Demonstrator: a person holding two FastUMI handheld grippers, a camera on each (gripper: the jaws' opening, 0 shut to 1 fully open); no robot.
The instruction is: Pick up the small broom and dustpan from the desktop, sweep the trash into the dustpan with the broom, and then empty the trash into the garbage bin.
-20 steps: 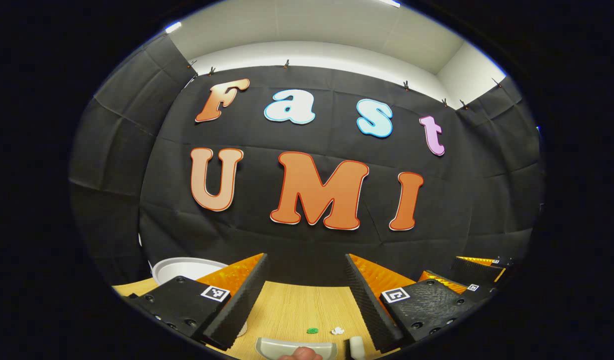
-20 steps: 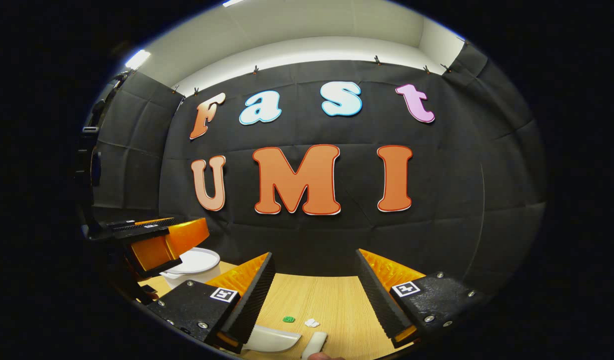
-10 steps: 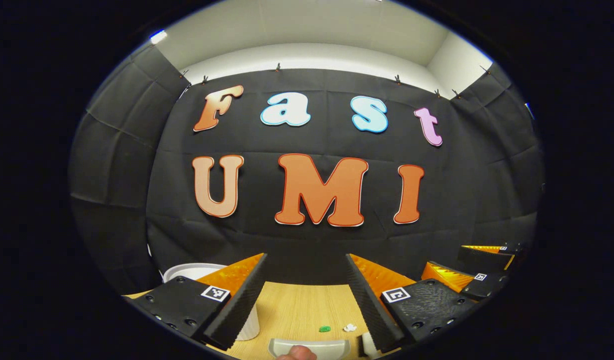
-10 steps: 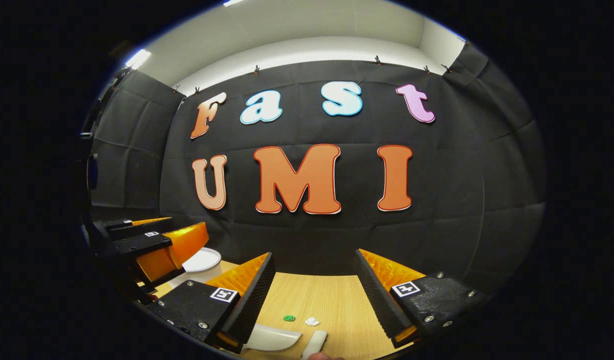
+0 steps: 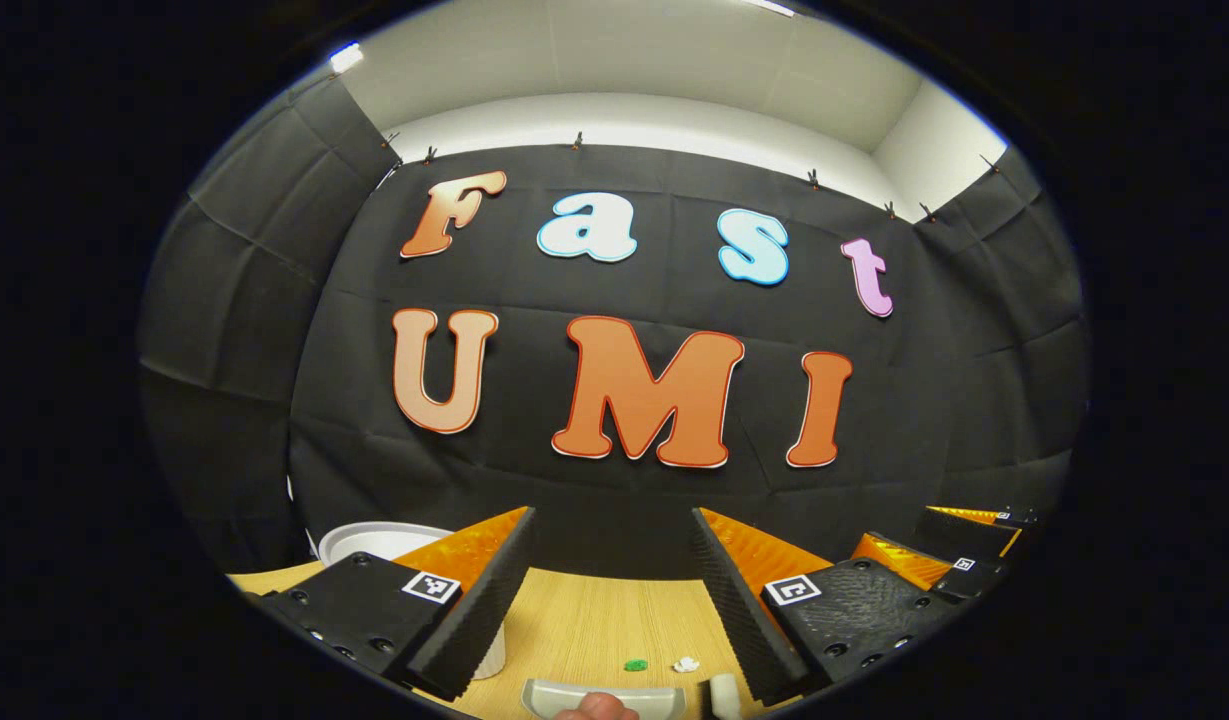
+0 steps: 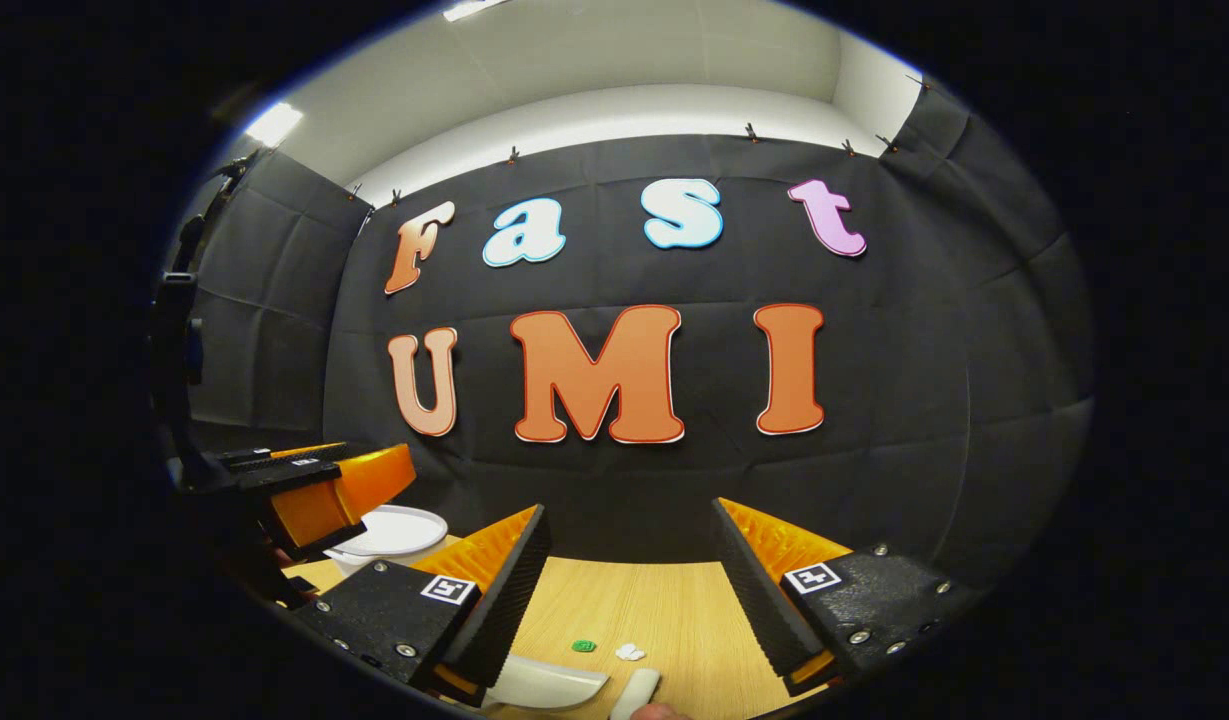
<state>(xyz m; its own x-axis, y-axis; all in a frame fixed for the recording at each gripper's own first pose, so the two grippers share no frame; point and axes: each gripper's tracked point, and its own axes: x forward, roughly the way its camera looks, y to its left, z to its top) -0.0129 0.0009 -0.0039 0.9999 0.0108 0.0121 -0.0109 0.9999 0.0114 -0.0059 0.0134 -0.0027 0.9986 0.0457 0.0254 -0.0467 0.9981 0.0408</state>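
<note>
A pale dustpan (image 5: 602, 697) lies on the wooden desktop (image 5: 584, 620) at the near edge, below my open left gripper (image 5: 612, 515). The white broom handle (image 5: 722, 692) lies just to its right. Beyond them sit a green scrap (image 5: 634, 664) and a white scrap (image 5: 685, 664). In the right gripper view the dustpan (image 6: 544, 685), broom handle (image 6: 636, 692), green scrap (image 6: 583, 646) and white scrap (image 6: 630, 652) lie below my open right gripper (image 6: 630, 508). Both grippers hover above the desk with nothing between their fingers.
A white round garbage bin (image 5: 374, 540) stands at the back left of the desk, by the black wall; it is (image 6: 394, 530) behind the left gripper (image 6: 319, 470). The right gripper (image 5: 939, 545) shows at far right. A fingertip (image 5: 594, 708) pokes in at the bottom edge.
Both views drift only slightly: the wall sits a little lower in each now. The left gripper swung right, then back left. Nothing was taken hold of.
</note>
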